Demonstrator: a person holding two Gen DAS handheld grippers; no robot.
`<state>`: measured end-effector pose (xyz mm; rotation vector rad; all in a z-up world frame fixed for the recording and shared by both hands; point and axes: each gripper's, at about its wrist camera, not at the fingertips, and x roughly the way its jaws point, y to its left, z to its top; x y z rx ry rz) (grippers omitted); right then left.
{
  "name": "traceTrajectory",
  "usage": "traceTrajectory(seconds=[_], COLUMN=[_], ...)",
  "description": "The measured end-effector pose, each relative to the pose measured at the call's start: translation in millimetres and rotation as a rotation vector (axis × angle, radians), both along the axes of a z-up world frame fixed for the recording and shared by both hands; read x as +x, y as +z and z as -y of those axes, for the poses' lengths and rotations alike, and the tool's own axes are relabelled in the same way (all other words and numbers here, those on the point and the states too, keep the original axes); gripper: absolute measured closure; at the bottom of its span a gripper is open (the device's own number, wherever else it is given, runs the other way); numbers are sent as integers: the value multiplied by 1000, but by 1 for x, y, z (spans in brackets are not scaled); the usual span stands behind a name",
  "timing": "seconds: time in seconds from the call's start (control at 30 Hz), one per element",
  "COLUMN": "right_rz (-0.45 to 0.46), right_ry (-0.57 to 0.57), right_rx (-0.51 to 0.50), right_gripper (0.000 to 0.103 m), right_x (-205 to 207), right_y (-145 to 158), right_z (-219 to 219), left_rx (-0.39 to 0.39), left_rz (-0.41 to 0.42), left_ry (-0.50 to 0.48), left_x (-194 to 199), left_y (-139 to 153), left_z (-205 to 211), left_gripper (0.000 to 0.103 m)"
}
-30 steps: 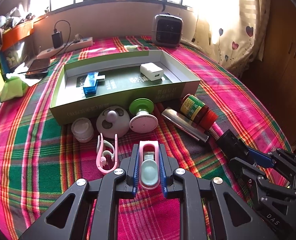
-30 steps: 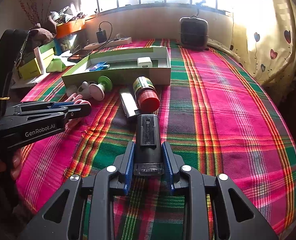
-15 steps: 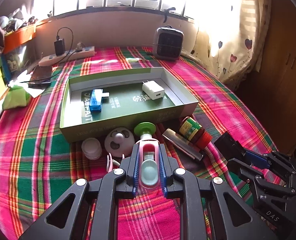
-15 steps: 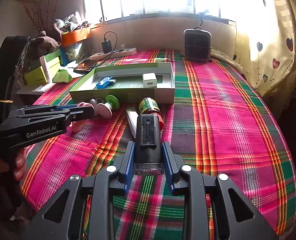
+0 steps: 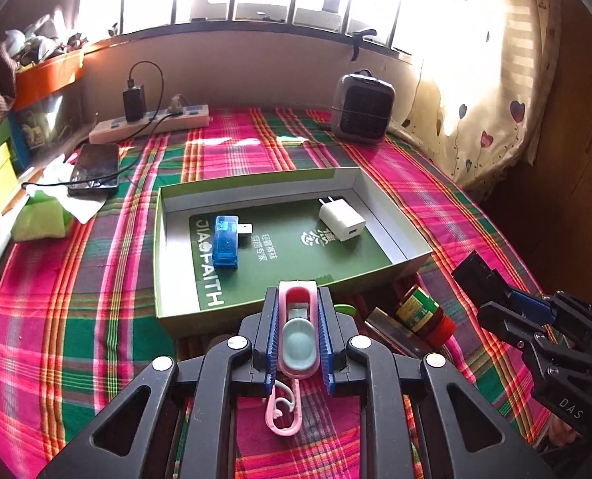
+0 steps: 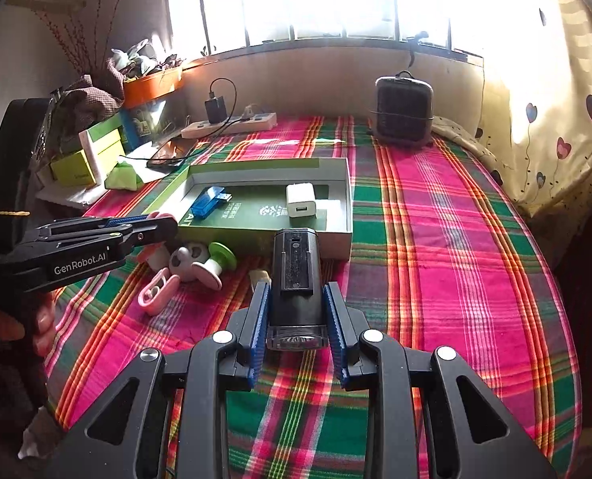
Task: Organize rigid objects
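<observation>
My left gripper [image 5: 297,297] is shut on a pink clip-like case with a pale green button [image 5: 297,343], held above the near wall of the green box [image 5: 256,183]. In the box lie a blue USB stick [image 5: 224,241] and a white charger [image 5: 341,223]. My right gripper [image 6: 296,287] is shut on a black torch-like device [image 6: 296,271], raised just in front of the box [image 6: 256,165]. On the cloth before the box lie a pink clip [image 6: 158,291], a white round piece [image 6: 188,261], a green-and-white spool [image 6: 216,265] and a red-capped bottle [image 5: 423,315].
A small heater [image 5: 361,105] stands at the back. A power strip [image 5: 148,121] and a phone [image 5: 94,167] lie at the back left beside green cartons [image 6: 84,159]. A curtain [image 6: 555,119] hangs on the right. A person's hand [image 6: 16,327] holds the left gripper.
Both grippers have risen and moved toward the box, each still holding its object. The left one now hides the small items in front of the box.
</observation>
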<state>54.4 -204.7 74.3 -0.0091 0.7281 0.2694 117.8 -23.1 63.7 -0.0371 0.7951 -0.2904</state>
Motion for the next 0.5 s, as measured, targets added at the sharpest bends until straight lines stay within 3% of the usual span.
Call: traceTrajectory(seconds=[0.5], right_rz=[-42], right_ry=[65], right_rx=[14], right_gripper=[74], right_x=[75], right_y=[10], right_z=[-21], left_rx=[0], left_rz=[-33], left_ry=[39], left_x=[50], left_y=[-6], left_z=[-11], left_gripper=[86])
